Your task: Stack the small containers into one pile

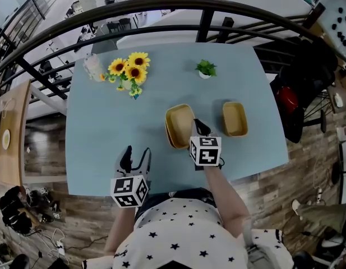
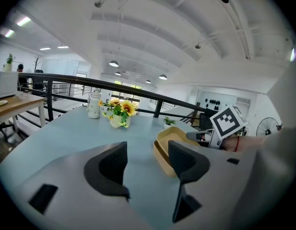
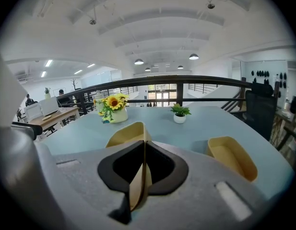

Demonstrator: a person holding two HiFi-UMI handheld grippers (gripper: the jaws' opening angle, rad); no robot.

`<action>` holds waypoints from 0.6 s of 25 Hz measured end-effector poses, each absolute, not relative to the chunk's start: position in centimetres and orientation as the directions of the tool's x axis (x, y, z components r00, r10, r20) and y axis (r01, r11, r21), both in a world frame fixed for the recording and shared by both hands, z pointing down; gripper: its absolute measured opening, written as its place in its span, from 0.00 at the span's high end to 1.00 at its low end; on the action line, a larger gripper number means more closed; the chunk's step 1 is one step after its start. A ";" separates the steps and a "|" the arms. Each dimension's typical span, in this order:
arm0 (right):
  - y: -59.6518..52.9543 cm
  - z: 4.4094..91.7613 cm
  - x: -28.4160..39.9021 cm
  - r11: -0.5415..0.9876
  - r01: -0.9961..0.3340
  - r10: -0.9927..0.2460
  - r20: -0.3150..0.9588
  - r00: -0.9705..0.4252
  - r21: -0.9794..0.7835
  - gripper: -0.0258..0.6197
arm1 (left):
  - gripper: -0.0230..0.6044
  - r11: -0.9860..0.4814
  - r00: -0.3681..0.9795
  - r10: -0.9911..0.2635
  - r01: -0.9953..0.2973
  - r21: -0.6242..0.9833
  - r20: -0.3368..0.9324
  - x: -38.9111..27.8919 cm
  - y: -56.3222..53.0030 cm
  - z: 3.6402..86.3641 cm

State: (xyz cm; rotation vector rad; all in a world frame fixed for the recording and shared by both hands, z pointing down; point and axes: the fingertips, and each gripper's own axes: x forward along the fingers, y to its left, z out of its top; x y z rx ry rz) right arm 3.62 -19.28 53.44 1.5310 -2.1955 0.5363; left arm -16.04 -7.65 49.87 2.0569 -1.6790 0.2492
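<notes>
On the blue worktop (image 1: 105, 122), the right claw (image 1: 199, 126) is pinching the near wall of a tan container (image 1: 179, 122) nested in a second container (image 2: 164, 161). A third container (image 1: 234, 118) lies near, to the right. The left claw (image 1: 136, 153) hangs spread and empty.

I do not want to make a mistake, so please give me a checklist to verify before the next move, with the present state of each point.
1. Grip of right gripper on the wall of the upper container: ok.
2. The upper container sits flat in the lower container: cannot tell.
3. The left gripper is open and empty: ok.
4. The lone container is upright, apart from the pile: ok.
5. All containers in one pile: not ok.
</notes>
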 end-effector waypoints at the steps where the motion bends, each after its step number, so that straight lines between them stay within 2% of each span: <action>1: -19.4 53.6 3.6 0.324 -0.943 -0.784 0.535 -0.314 -0.079 0.92 | 0.54 -0.139 0.233 -0.875 -0.960 0.241 0.425 -16.0 -7.7 49.9; 15: -19.7 55.1 3.6 0.342 -0.936 -0.764 0.556 -0.328 -0.083 0.92 | 0.54 -0.129 0.225 -0.869 -0.963 0.238 0.440 -15.2 -8.2 50.6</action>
